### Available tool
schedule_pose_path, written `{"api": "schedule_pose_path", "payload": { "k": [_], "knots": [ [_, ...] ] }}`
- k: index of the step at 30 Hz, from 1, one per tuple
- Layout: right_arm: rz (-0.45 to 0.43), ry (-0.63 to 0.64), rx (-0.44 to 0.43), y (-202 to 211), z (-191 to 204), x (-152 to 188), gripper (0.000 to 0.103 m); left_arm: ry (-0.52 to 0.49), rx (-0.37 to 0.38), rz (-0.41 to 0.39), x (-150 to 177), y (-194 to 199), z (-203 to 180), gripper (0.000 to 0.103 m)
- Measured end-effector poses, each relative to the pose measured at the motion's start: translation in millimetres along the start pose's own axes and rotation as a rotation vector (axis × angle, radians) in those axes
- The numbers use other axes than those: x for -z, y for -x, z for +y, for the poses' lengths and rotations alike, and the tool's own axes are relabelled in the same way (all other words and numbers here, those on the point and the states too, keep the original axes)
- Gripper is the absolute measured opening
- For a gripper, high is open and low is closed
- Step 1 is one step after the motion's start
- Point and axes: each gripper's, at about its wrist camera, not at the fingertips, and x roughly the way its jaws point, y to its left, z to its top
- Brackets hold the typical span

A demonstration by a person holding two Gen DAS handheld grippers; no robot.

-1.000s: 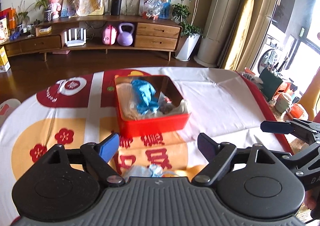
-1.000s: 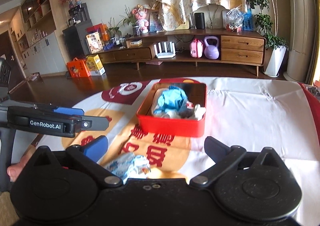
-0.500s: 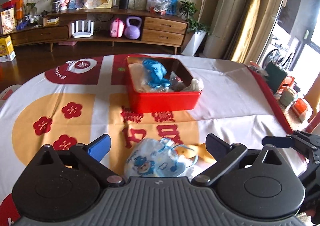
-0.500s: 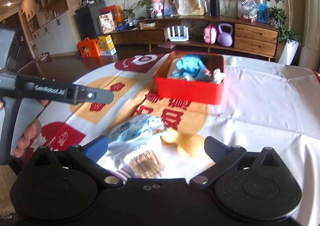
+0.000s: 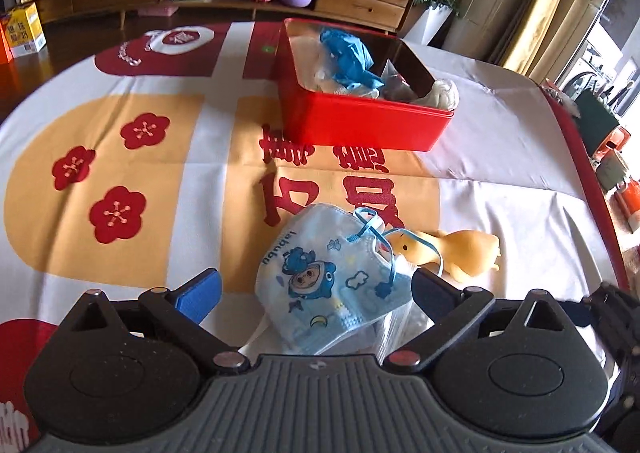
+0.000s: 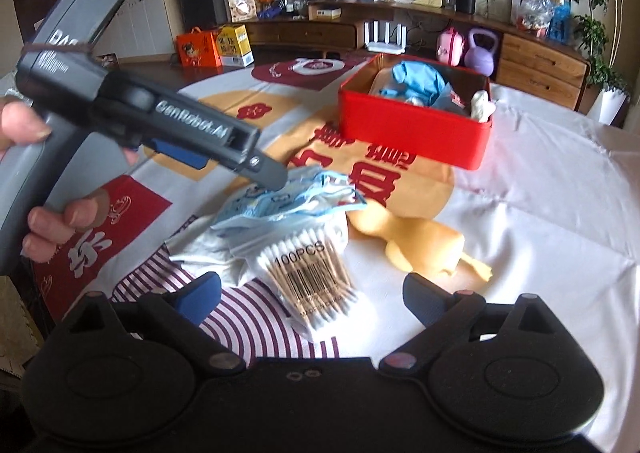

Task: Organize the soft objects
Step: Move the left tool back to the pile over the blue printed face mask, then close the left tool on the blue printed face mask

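The light blue face mask (image 5: pixel 324 281), printed with a cartoon figure in a blue hood, small clouds and butterflies, lies crumpled on the tablecloth (image 5: pixel 500 157) near its front edge, with its blue ear loops tangled on top. It rests partly over a clear bag of cotton swabs (image 6: pixel 308 277) and just beside a soft yellow toy (image 5: pixel 460 249), while the red tin box (image 5: pixel 360 125) with other soft things stands further back. The left gripper (image 5: pixel 316 287) has its jaws wide apart on both sides of the mask without pressing it, and the right gripper (image 6: pixel 312 293) has just been closing a little but is released too, with the swab bag between its fingers.
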Motion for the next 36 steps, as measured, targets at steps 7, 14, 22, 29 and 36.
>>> {"api": "schedule_pose_path", "payload": {
  "k": [7, 14, 22, 29, 36],
  "knots": [
    [0.028, -0.001, -0.009, -15, -5, 3, 0.092, 0.09, 0.012, 0.067, -13, -27, 5, 0.102],
    [0.038, 0.009, -0.015, -27, -7, 3, 0.088, 0.153, -0.006, 0.099, -18, -42, 9, 0.102],
    [0.053, 0.073, -0.002, -37, 1, 5, 0.083, 0.156, -0.026, 0.109, -12, -52, 9, 0.101],
    [0.071, 0.059, -0.002, -42, -3, 6, 0.066, 0.164, -0.028, 0.084, -10, -50, 10, 0.091],
    [0.064, 0.044, 0.004, -37, -5, 5, 0.052, 0.162, -0.025, 0.07, -9, -46, 12, 0.059]
  ]
}}
